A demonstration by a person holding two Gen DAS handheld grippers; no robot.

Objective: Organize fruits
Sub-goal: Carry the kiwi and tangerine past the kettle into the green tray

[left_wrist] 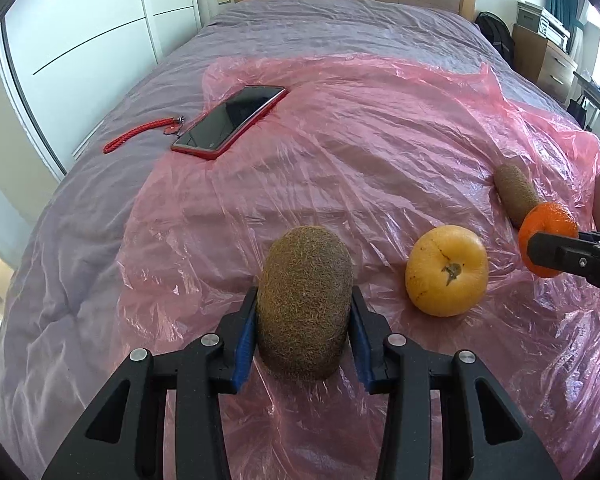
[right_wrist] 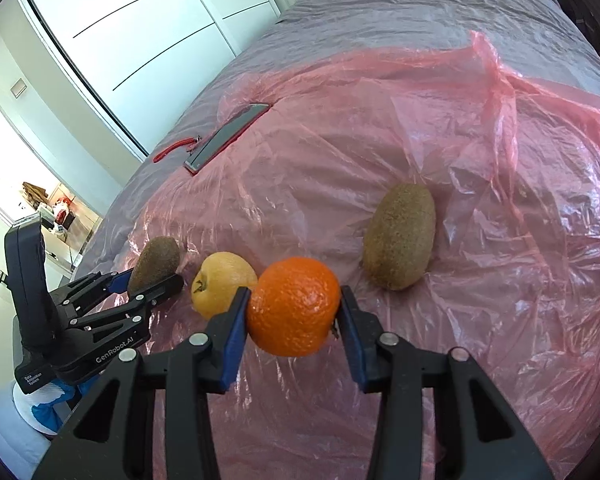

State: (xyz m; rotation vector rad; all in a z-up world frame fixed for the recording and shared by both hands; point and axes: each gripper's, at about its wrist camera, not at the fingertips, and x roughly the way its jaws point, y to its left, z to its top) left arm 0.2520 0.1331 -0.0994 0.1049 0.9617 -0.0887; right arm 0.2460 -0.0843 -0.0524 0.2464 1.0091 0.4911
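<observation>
My left gripper [left_wrist: 305, 300] is shut on a brown kiwi [left_wrist: 306, 264], its blue pads pressing both sides just above the pink plastic sheet [left_wrist: 380, 140]. The right wrist view shows the same kiwi [right_wrist: 156, 256] in that left gripper [right_wrist: 156, 278] at the left. My right gripper [right_wrist: 295, 294] is shut on an orange [right_wrist: 294, 308], which also shows at the right edge of the left wrist view as the orange [left_wrist: 548, 220]. A yellow round fruit [left_wrist: 446, 270] lies between the two grippers. A second kiwi [right_wrist: 400, 236] lies on the sheet beyond the orange.
The sheet covers a bed with a grey cover [left_wrist: 320, 28]. A red-cased phone [left_wrist: 228, 120] with a red wrist strap [left_wrist: 140, 134] lies at the sheet's far left edge. White wardrobe doors [left_wrist: 80, 40] stand left of the bed, a wooden cabinet [left_wrist: 548, 60] at the far right.
</observation>
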